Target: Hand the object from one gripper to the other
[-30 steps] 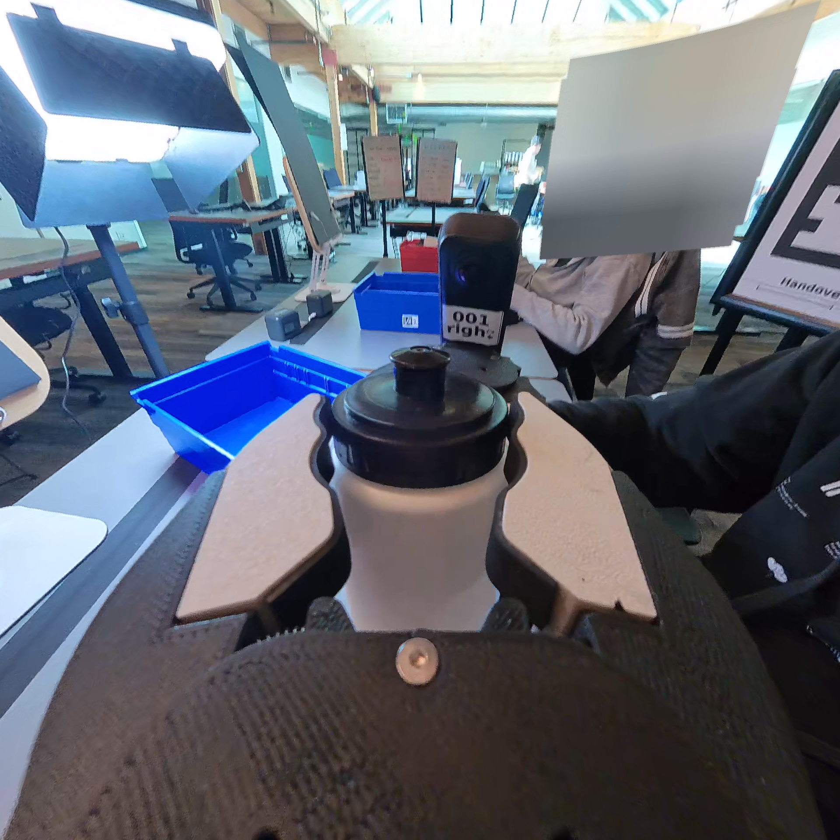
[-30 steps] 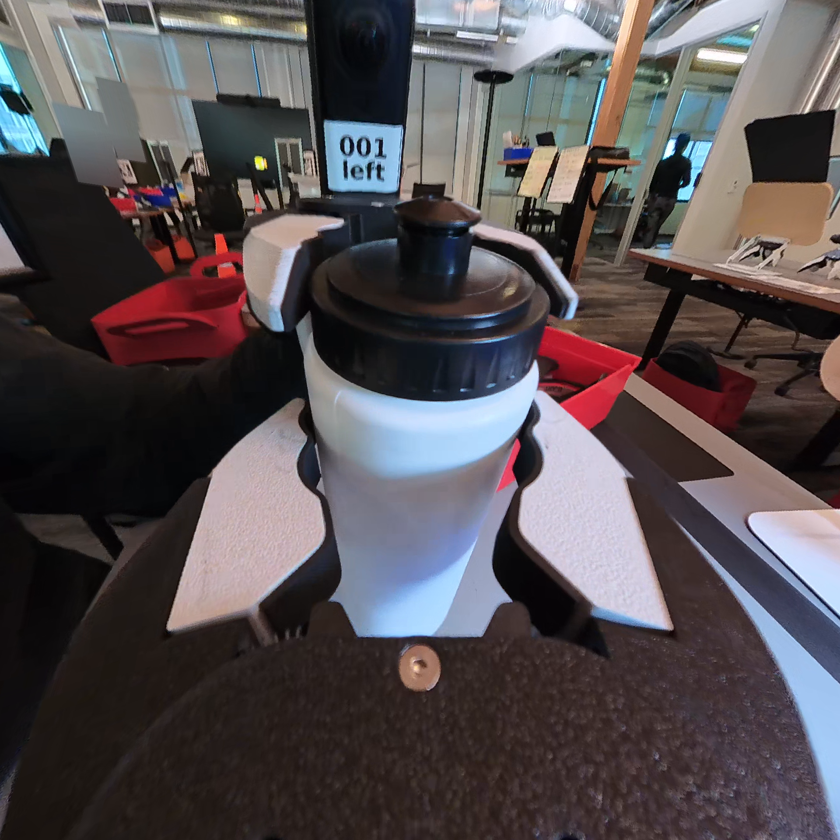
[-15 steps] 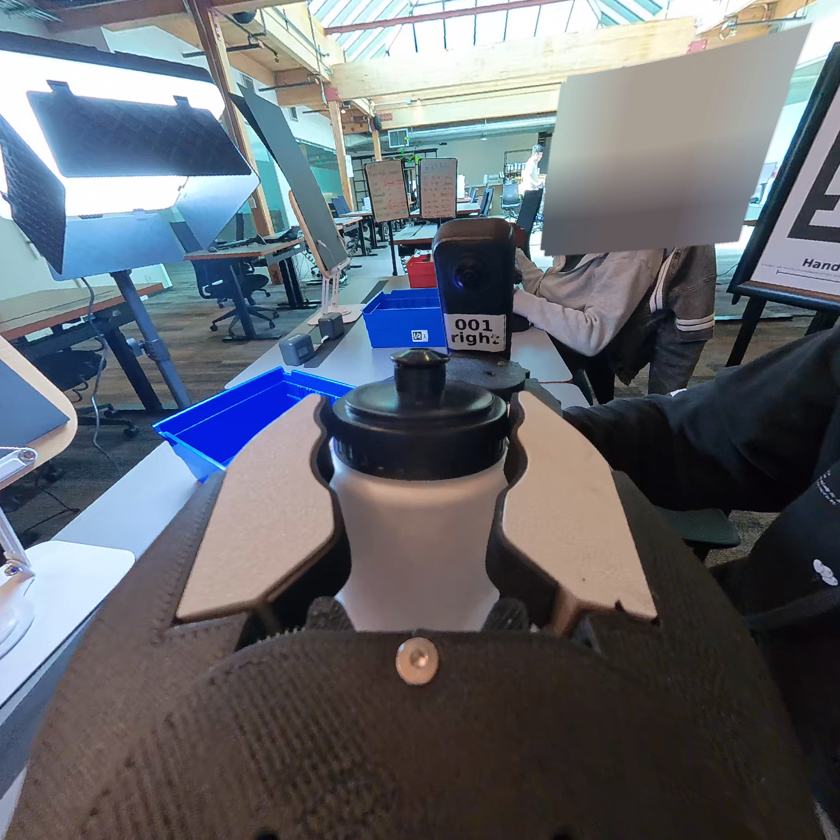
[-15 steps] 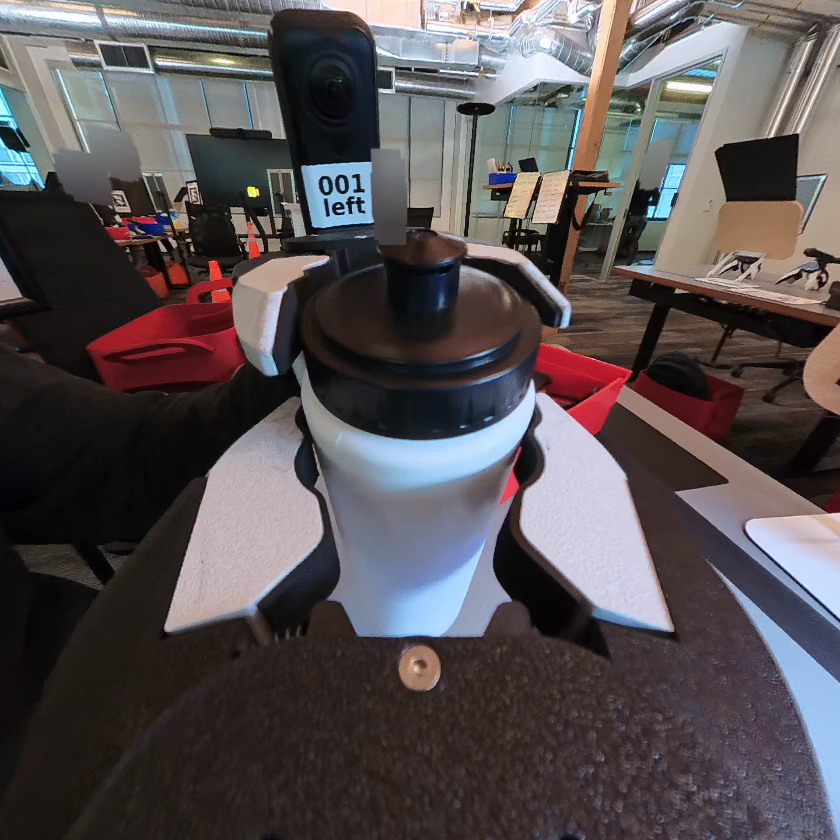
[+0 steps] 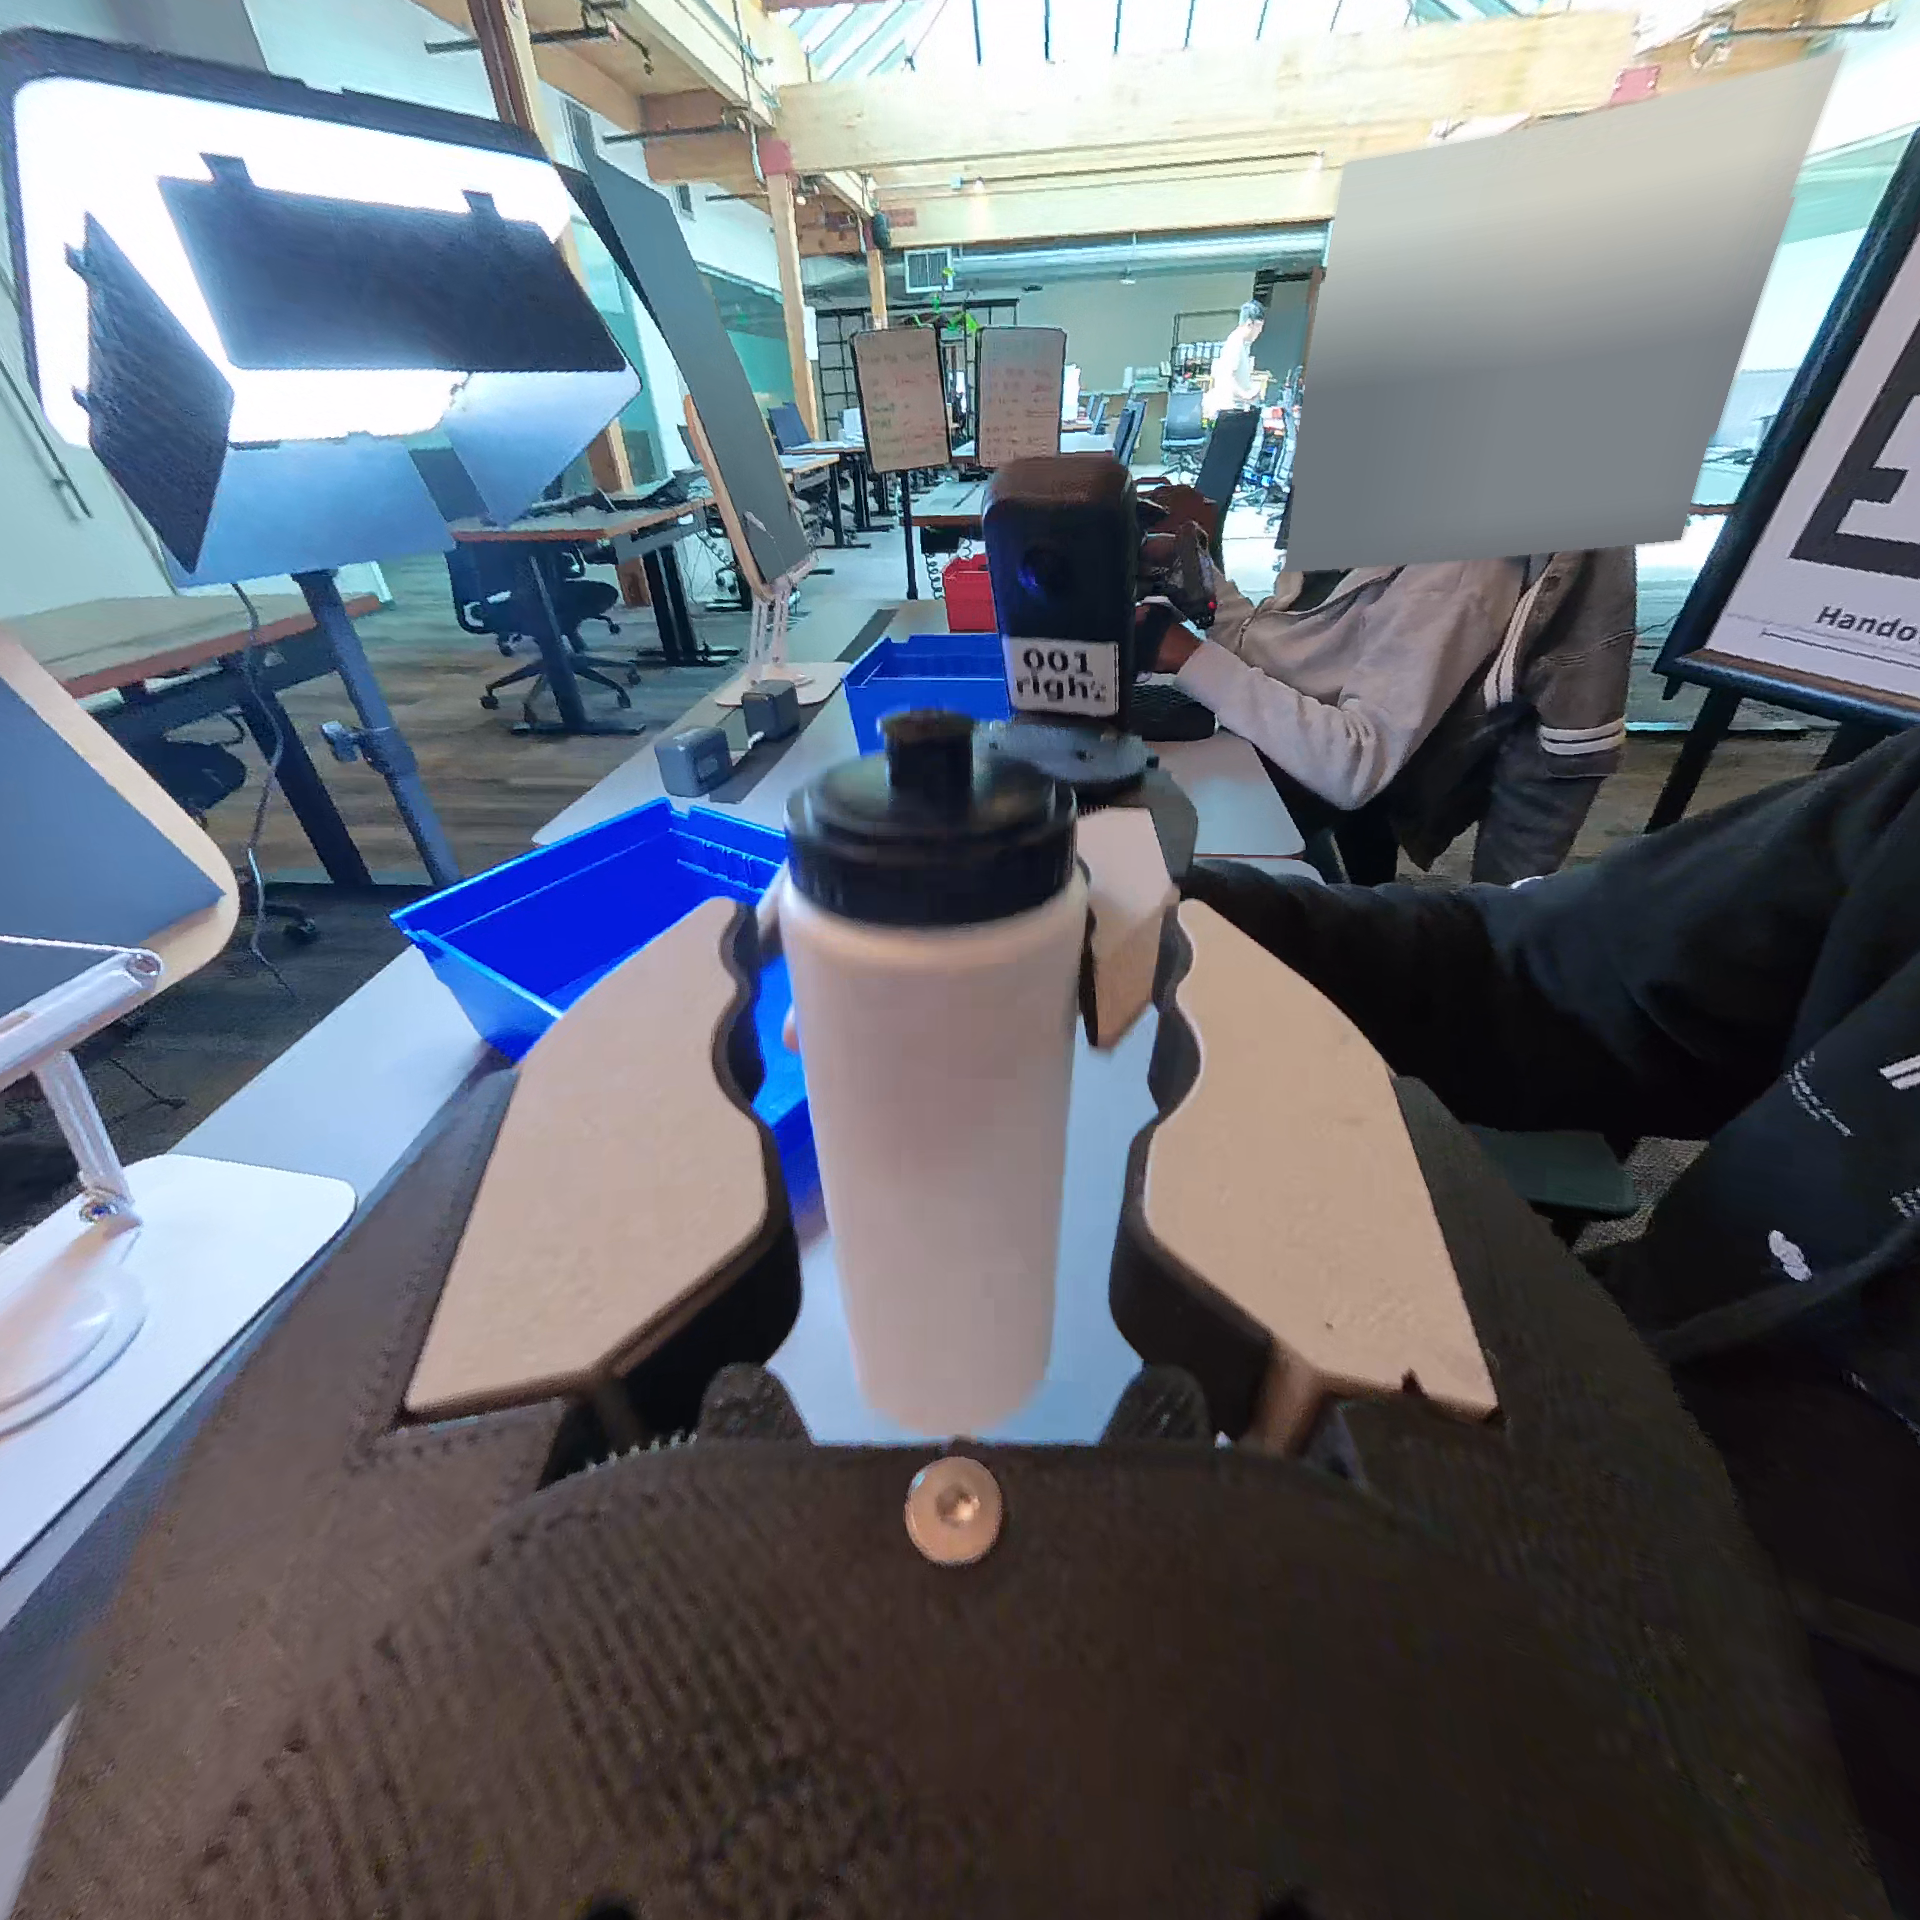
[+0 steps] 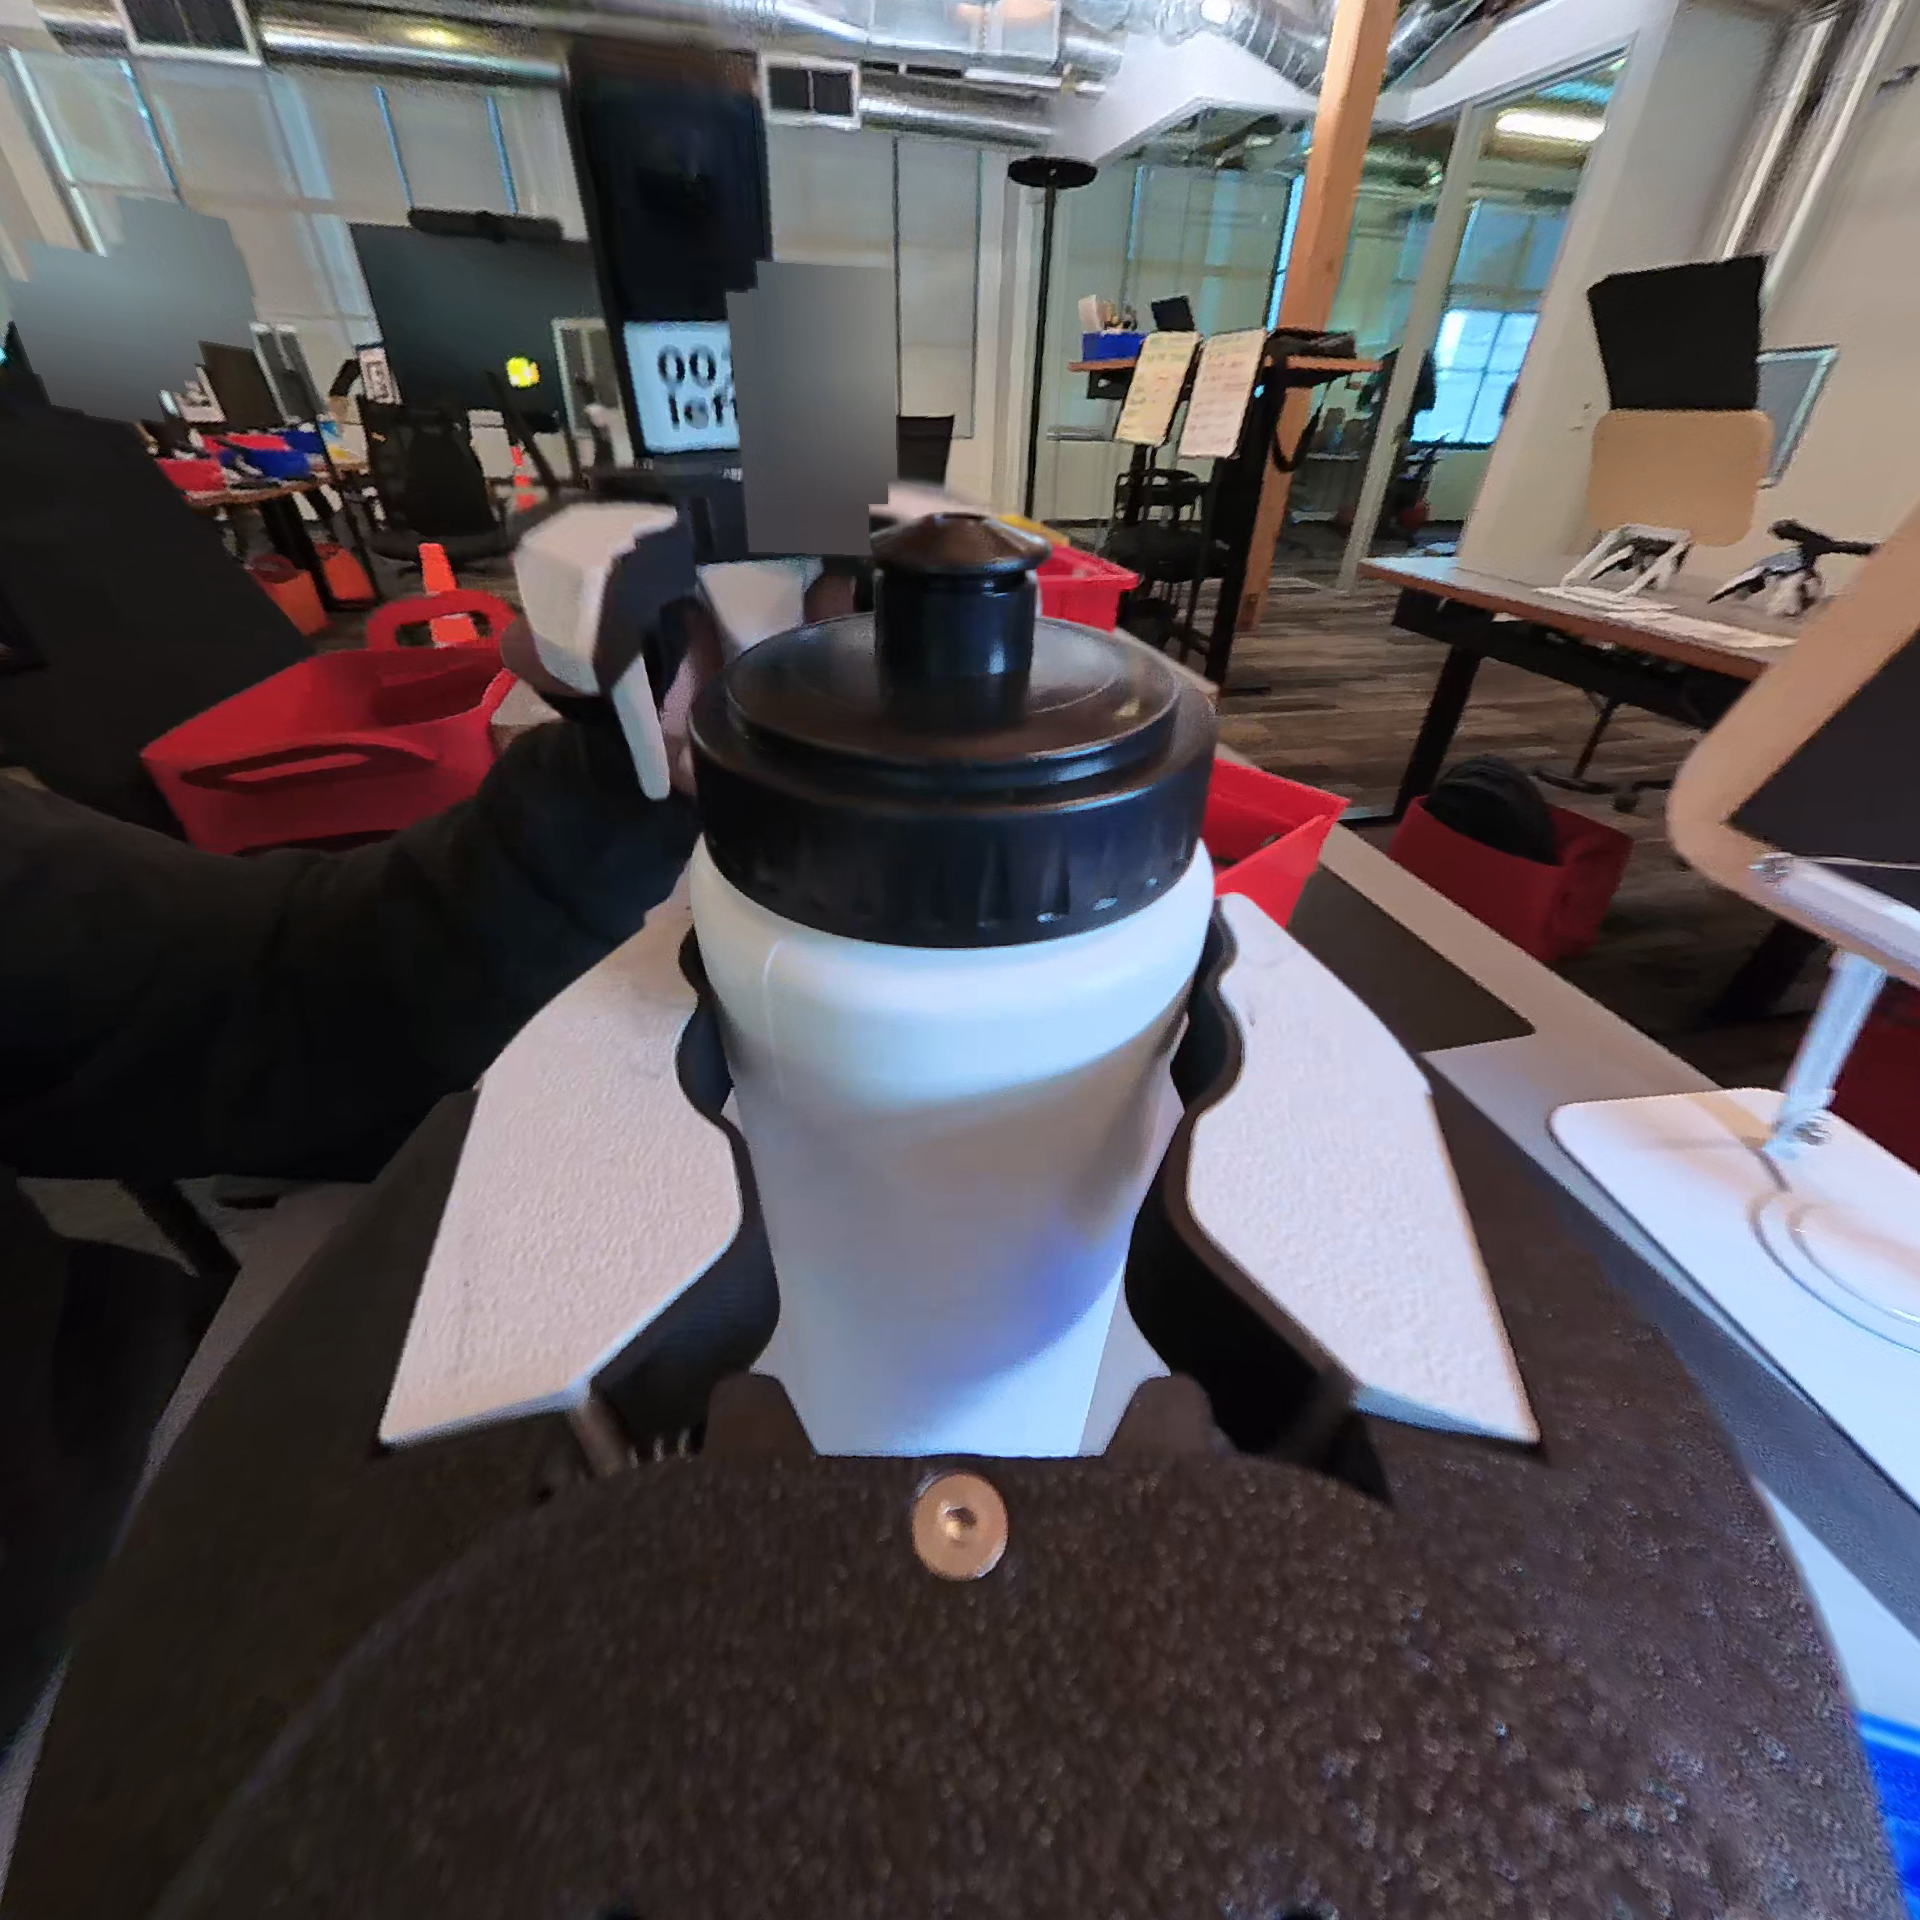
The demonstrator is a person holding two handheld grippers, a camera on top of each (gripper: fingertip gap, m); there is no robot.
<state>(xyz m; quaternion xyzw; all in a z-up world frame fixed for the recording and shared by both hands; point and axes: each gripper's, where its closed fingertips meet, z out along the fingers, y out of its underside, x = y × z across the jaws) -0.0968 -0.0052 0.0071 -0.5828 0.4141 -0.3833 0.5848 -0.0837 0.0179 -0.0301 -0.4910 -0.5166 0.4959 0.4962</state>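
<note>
Smooth matt white plastic bottle (image 6: 951, 1122)

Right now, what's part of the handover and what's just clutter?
In the job:
- white bottle
- right gripper, shut on the bottle
- left gripper, open, fingers clear of the bottle

Just lying about:
- blue bin
- red bins
- light panel
- white stand base
</note>
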